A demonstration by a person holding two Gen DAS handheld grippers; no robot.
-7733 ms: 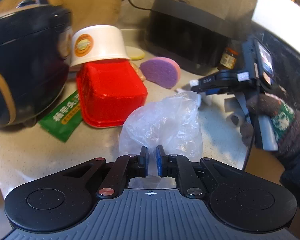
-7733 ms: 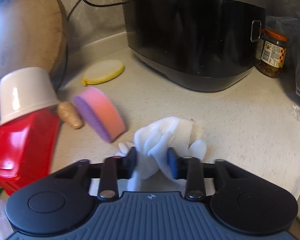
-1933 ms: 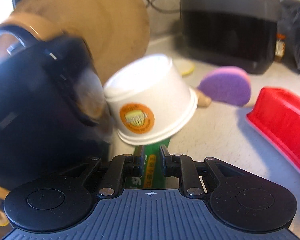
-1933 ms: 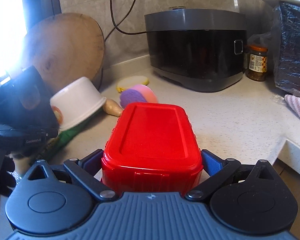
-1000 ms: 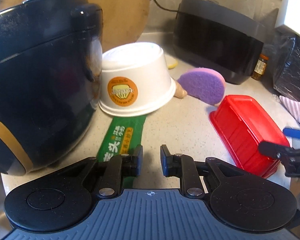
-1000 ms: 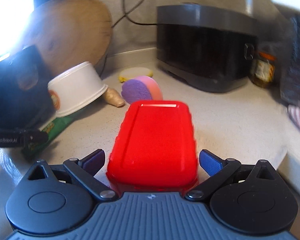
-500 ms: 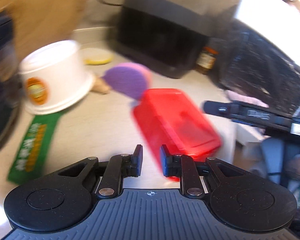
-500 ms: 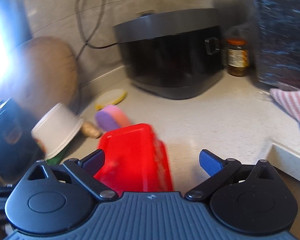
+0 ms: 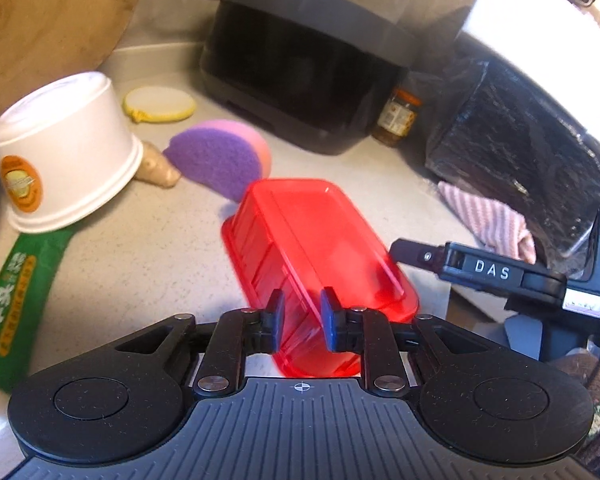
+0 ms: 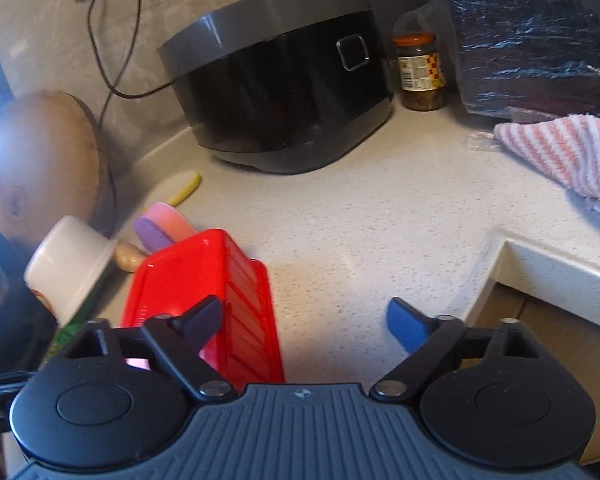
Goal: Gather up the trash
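Note:
An upturned red plastic box (image 9: pixel 312 248) lies on the pale counter (image 9: pixel 148 248). My left gripper (image 9: pixel 302 320) hovers at its near end. Its jaws are narrow and opening, and the box's near corner shows in the gap with no pad pressing on it. In the right wrist view the red box (image 10: pixel 204 280) sits left of centre, behind the left finger. My right gripper (image 10: pixel 304 318) has wide jaws that are closing, mostly over bare counter. That right gripper (image 9: pixel 480 270) also reaches in from the right, its tip beside the box. An upturned white paper bowl (image 9: pixel 64 152) rests on a green packet (image 9: pixel 16 292).
Behind the box are a purple-pink sponge (image 9: pixel 220 160), a ginger piece (image 9: pixel 158 168), a yellow pad (image 9: pixel 160 104), a black cooker (image 10: pixel 280 92) and a jar (image 10: pixel 420 76). A striped cloth (image 10: pixel 568 152) and a black foil bag (image 10: pixel 540 32) lie right. The counter edge (image 10: pixel 548 264) steps in.
My left gripper has swung right, from the green packet to the red box. My right gripper has let the box go, rolled and shifted right, and its jaws have narrowed.

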